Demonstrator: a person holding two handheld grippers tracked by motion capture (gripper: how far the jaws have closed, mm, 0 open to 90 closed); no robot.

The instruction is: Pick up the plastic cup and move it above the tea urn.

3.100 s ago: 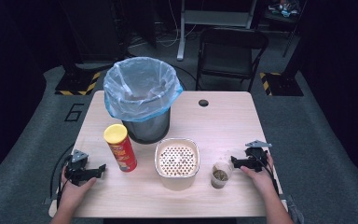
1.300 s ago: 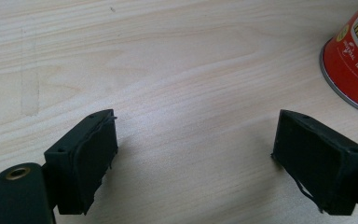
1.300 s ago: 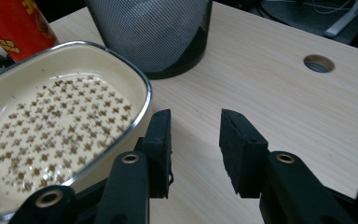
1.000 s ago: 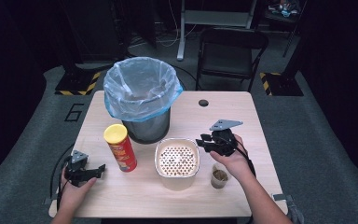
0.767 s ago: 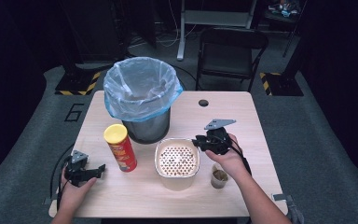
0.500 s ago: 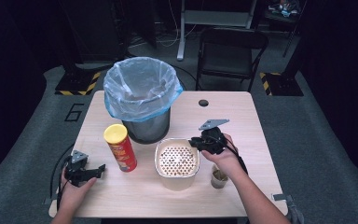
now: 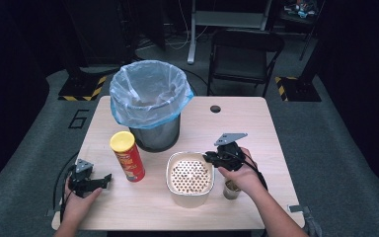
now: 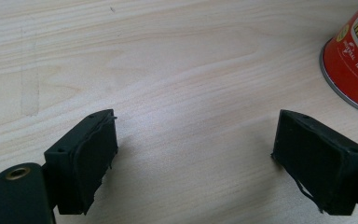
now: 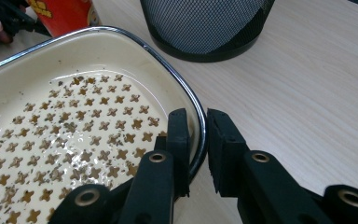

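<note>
Your left gripper (image 7: 90,180) rests low on the table (image 7: 286,148) at its near left corner, released; in the left gripper view its jaws stand wide apart over bare wood with nothing between them. That view also shows the red base of the chip can (image 8: 354,60) at its upper right, apart from the jaws. From the high view the chip can (image 7: 127,156) stands upright with a yellow lid, just right of your left gripper and just in front of the waste bin (image 7: 152,103).

The waste bin is a black mesh cylinder lined with a pale blue bag; I cannot tell what is in the bag. The right gripper view shows the mesh wall (image 9: 205,25) that the high view mostly hides under the bag.

Right of the can sits the cream dish (image 7: 190,178) with a perforated floor. The right gripper view shows dark specks and a wet sheen on that floor, detail lost from above.

Your right gripper (image 7: 215,159) is at the dish's far right rim. In the right gripper view, its jaws straddle the metal-edged rim (image 9: 186,100), one inside and one outside, closed nearly onto it; firm contact cannot be confirmed.

A small clear cup (image 7: 231,187) with brown contents stands just right of the dish, partly under your right hand (image 7: 244,173).
</note>
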